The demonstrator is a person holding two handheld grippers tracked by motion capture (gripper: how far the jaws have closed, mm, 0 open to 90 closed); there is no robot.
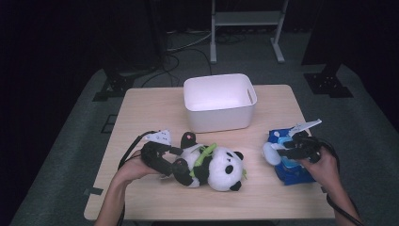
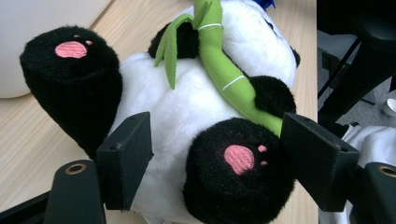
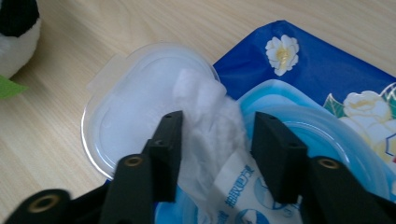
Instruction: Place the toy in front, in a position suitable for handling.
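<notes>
A plush panda lies on its back on the wooden table, with a green bamboo stalk across its belly. My left gripper comes in from the left. Its jaws press on the panda's rump and one black foot with a pink paw print. At the right lies a blue wet-wipes pack with its clear lid flipped open. A white wipe sticks up from the opening. My right gripper straddles that wipe; one jaw touches it and a small gap remains at the other.
A white plastic bin stands behind the panda near the table's far edge. Bare tabletop lies to the left of the bin and along the front edge. Dark floor, cables and a metal stand are beyond the table.
</notes>
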